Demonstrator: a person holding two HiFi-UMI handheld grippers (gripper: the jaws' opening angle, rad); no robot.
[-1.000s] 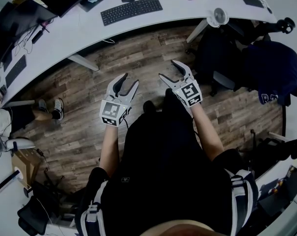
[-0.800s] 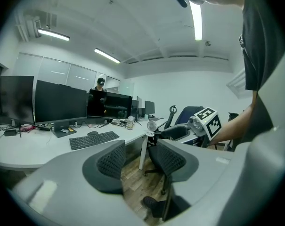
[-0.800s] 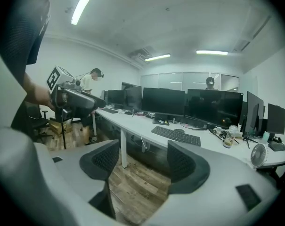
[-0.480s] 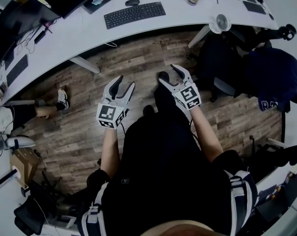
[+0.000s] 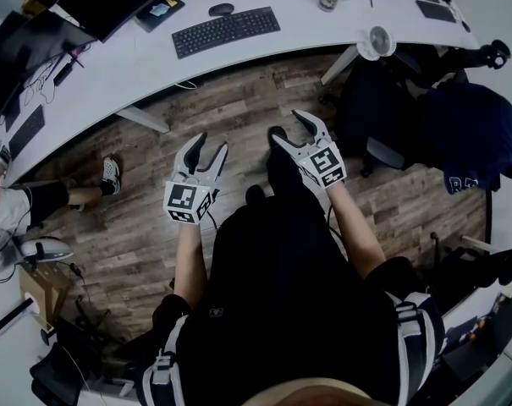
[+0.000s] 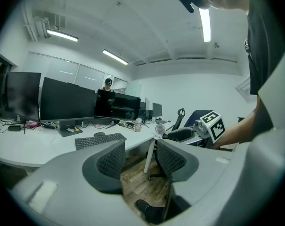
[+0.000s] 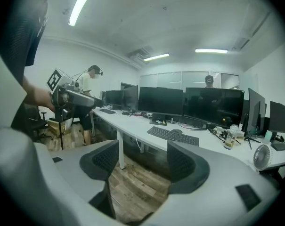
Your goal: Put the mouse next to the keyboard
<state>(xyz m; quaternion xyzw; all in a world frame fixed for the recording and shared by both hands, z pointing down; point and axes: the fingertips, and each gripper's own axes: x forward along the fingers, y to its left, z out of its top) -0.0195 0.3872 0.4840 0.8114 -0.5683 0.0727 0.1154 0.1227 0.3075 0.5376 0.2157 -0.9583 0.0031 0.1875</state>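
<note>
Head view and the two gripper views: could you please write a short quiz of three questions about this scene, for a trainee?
1. True or false: the mouse lies on the white desk, just beyond the far edge of the keyboard.
2. The left gripper is: A) shut on the mouse; B) open and empty; C) shut on a cable.
3. Fill in: the jaws of the right gripper stand ____ above the wooden floor.
Key: 1 true; 2 B; 3 apart.
</note>
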